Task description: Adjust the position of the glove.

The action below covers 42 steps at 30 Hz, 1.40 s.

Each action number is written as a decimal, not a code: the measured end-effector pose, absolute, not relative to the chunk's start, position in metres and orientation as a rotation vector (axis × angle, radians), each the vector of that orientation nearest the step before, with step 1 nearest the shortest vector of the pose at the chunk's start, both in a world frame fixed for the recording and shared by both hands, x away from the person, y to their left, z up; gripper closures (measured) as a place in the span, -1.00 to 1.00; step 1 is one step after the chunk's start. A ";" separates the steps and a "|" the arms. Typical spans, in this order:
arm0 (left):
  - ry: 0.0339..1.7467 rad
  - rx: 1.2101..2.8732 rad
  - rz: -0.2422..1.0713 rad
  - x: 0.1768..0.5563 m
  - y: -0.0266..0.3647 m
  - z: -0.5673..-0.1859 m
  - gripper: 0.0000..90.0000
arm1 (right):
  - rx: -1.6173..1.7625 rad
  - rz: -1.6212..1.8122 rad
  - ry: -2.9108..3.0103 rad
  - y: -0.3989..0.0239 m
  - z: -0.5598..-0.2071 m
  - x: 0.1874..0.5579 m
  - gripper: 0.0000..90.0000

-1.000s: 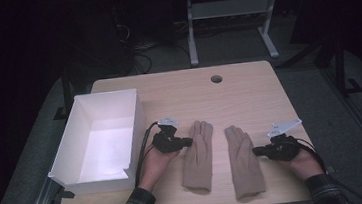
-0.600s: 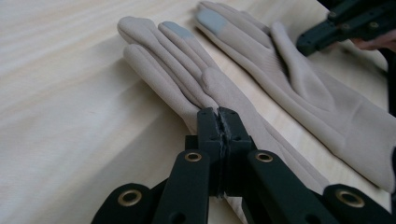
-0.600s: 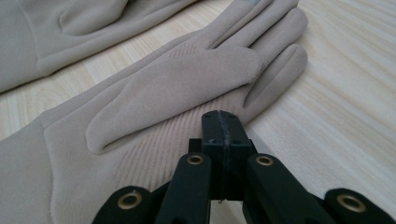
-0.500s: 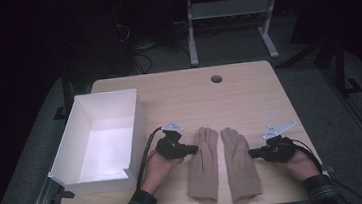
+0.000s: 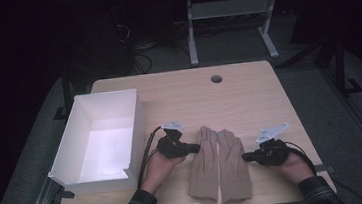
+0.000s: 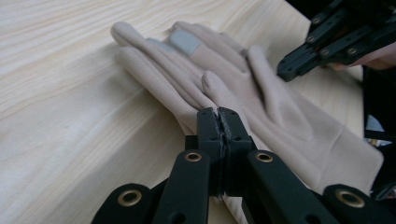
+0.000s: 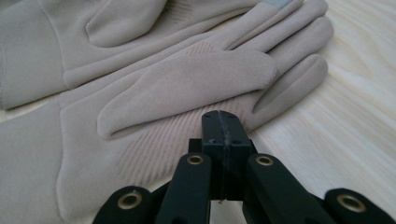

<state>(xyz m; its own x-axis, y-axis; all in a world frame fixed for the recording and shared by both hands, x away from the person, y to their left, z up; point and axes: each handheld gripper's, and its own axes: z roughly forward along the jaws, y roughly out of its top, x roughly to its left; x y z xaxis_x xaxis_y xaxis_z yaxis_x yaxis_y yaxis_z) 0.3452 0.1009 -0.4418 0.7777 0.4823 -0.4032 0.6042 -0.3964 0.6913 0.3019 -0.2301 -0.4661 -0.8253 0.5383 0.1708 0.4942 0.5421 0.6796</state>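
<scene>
While both tools, left (image 5: 193, 149) and right (image 5: 247, 157), seemingly pinch the gloves' (image 5: 218, 166) outer edges, bare tabletop (image 5: 248, 95) lies beyond.

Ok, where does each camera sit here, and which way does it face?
High view: above the near edge, facing forward and down on the table, box and gloves; forearms show.
Left gripper view: on the left hand-held gripper, looking along its shut jaws across the gloves.
Right gripper view: on the right hand-held gripper, likewise.
All share the gloves.
</scene>
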 end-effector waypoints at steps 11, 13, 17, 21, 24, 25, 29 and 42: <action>0.749 2.035 -0.215 0.343 0.089 -0.432 0.97 | 0.884 1.175 2.725 -0.220 -0.465 0.300 1.00; 0.746 2.030 -0.231 0.342 0.085 -0.431 0.97 | 0.873 1.182 2.729 -0.219 -0.465 0.300 1.00; 0.725 2.036 -0.237 0.342 0.078 -0.429 0.97 | 0.867 1.184 2.736 -0.215 -0.465 0.299 1.00; 0.716 2.026 -0.249 0.342 0.072 -0.426 0.97 | 0.863 1.190 2.742 -0.210 -0.466 0.299 1.00; 0.715 2.025 -0.252 0.340 0.067 -0.425 0.97 | 0.850 1.196 2.748 -0.207 -0.466 0.300 1.00; 0.712 2.024 -0.255 0.341 0.066 -0.425 0.97 | 0.846 1.194 2.750 -0.206 -0.466 0.300 1.00; 0.717 2.018 -0.265 0.341 0.061 -0.426 0.97 | 0.826 1.200 2.754 -0.203 -0.467 0.300 1.00; 0.690 2.063 -0.302 0.340 0.032 -0.437 0.97 | 0.803 1.193 2.759 -0.199 -0.467 0.301 1.00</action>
